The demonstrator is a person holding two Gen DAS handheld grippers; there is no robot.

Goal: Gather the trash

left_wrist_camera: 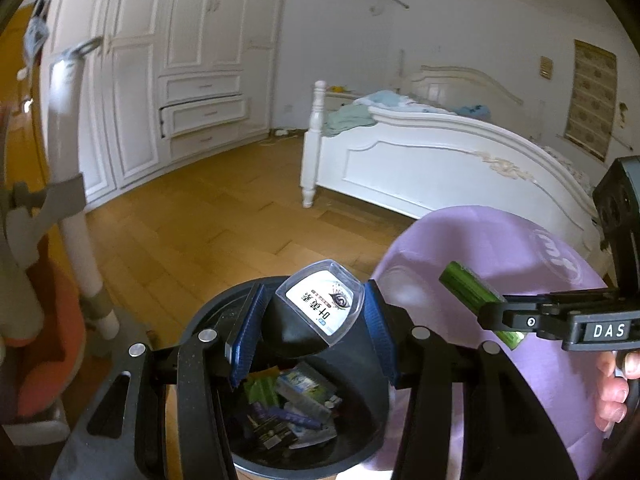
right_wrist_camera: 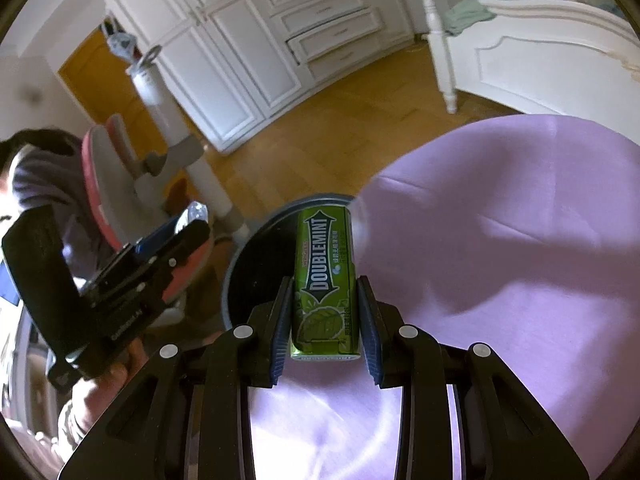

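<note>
1. Clear plastic: the blister pack [left_wrist_camera: 325, 303] sits clamped between the left gripper [left_wrist_camera: 310, 322] fingers, above the dark bin [left_wrist_camera: 208, 316] of litter.
2. Green gum box [right_wrist_camera: 325, 280] is pinched in the right gripper [right_wrist_camera: 325, 320] fingers, over the lilac-covered bench [right_wrist_camera: 500, 240] beside the bin [right_wrist_camera: 256, 264].

Both tongs are matte black, built of flat linked arms joined by round silver pivot pins. The left tongs [left_wrist_camera: 306, 320] carry ribbed blue pads [left_wrist_camera: 246, 332] on the inner faces of their fingers; the right tongs [right_wrist_camera: 324, 328] have the same ribbed facing, darker blue. The right handle bears a small plate with white letters "DAS" [left_wrist_camera: 609, 330] and a silver screw beside it.
</note>
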